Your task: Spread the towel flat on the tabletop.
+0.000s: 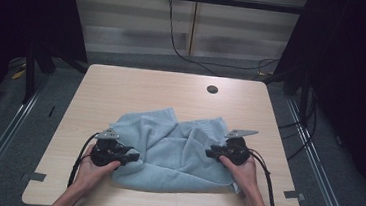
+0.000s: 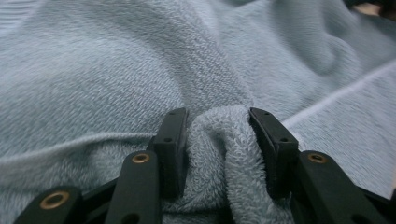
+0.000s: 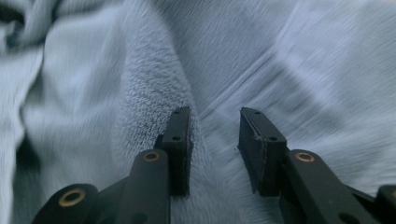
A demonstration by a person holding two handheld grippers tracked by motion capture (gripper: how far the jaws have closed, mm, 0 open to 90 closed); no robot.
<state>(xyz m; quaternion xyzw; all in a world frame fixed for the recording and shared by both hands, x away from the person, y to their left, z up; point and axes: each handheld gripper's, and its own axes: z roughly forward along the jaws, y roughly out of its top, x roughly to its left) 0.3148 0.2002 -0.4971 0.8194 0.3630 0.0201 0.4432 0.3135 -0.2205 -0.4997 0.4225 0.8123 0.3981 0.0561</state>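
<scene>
A light blue towel [image 1: 171, 154] lies crumpled on the near half of a pale wooden table [image 1: 122, 90], spread between the person's two hands and bunched into soft ridges across its middle. The left gripper [image 1: 133, 156] lies low at the towel's left edge, held from behind by the left hand [image 1: 92, 170], jaws pointing inward toward the cloth. In the left gripper view a thick fold of towel [image 2: 219, 154] stands up between the two black jaws, and both pads press against its sides, so this gripper is clamped on the fold. The right gripper [image 1: 209, 153] sits at the towel's right side, held by the right hand [image 1: 240, 171], jaws pointing inward toward the left gripper. In the right gripper view its jaws stand apart over the towel [image 3: 215, 70]; cloth fills the gap below them, and a stitched hem runs across just past the tips, but the pads do not visibly squeeze any fold, so this gripper reads as released. That view is blurred. A cable trails from each gripper back toward the near table edge. A dark round hole [image 1: 212, 89] sits in the tabletop well beyond the towel, toward the far right.
</scene>
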